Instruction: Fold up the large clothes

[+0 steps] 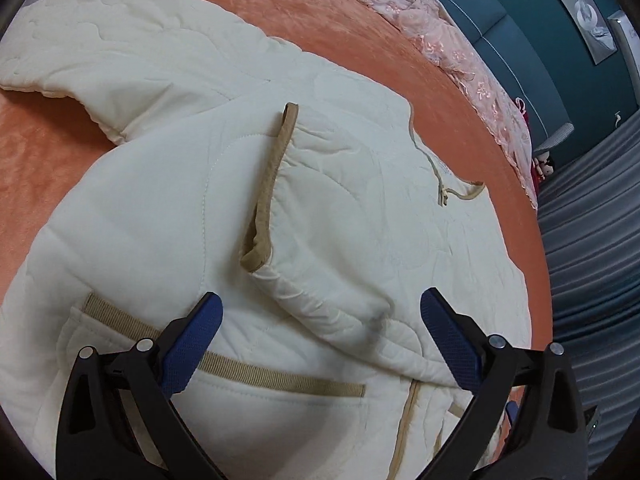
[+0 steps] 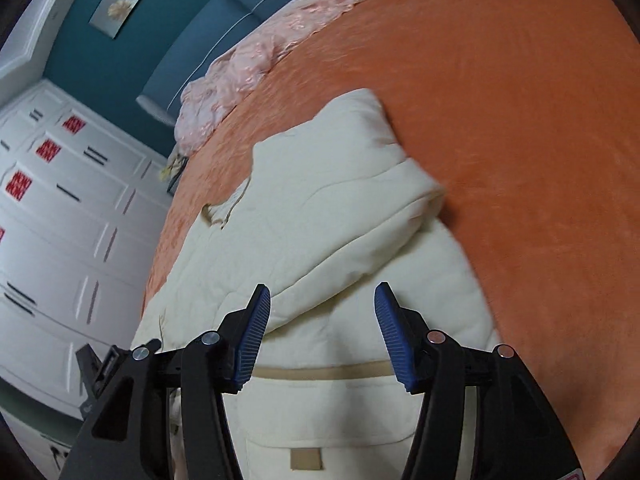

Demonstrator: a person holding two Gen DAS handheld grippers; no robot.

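Observation:
A cream quilted jacket [image 1: 168,208] with tan trim lies spread on the orange bed cover [image 1: 328,20]. One sleeve with a tan cuff [image 1: 268,184] is folded across its body; the other sleeve stretches to the upper left. My left gripper [image 1: 320,312] is open and empty, hovering over the folded sleeve near a tan-edged pocket. In the right wrist view the jacket [image 2: 320,216] lies with a sleeve folded over it. My right gripper [image 2: 322,320] is open and empty just above the jacket's lower part.
A pink lace cloth [image 1: 448,40] lies along the bed's far edge by a teal headboard [image 1: 520,40]. White cabinets [image 2: 60,220] stand to the left of the bed. Grey curtain [image 1: 592,240] hangs on the right.

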